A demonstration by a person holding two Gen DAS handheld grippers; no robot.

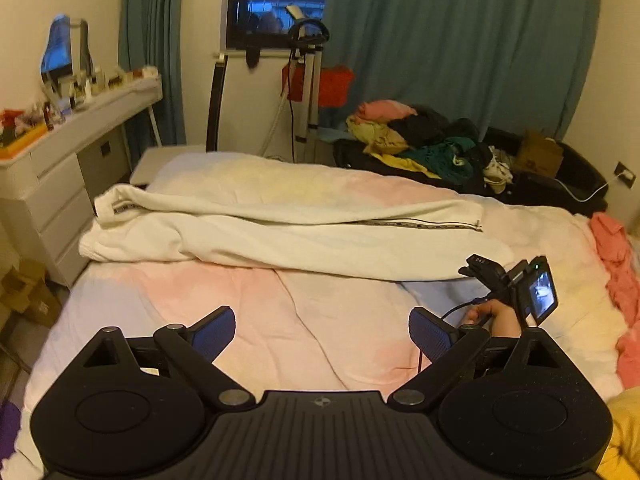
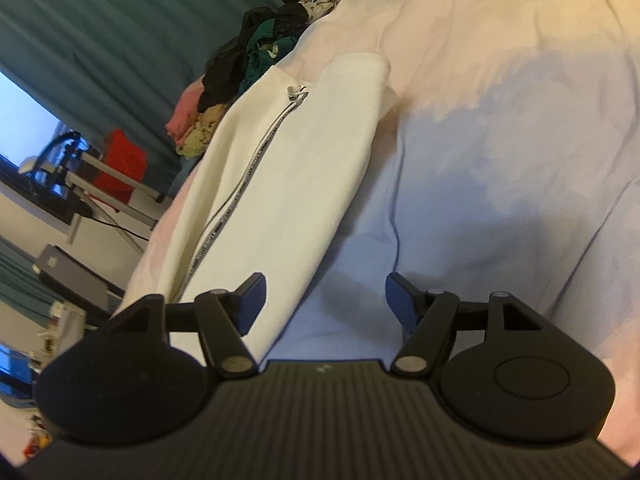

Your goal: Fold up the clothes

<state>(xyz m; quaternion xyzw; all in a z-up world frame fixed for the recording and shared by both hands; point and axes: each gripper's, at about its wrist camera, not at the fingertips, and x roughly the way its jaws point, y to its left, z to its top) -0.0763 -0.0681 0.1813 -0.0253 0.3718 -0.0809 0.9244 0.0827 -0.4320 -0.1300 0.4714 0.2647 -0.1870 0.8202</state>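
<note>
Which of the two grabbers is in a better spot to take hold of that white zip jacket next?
Probably the right gripper: it is open, and the jacket hem lies just beside its finger. The left gripper, also open, hangs over bare bedding, farther from the jacket.

Right gripper mostly hidden in left wrist view: only its rear, camera screen and part of the hand show; its fingers are out of sight behind the body. Screen content too small to read. White zip jacket: its lower end is covered by the gripper body in right wrist view. Small bottles on the bench too small to identify. Clothes pile tangled, single garments not separable. Pink garment cut off by right edge. Yellow fabric cut off at corner.
</note>
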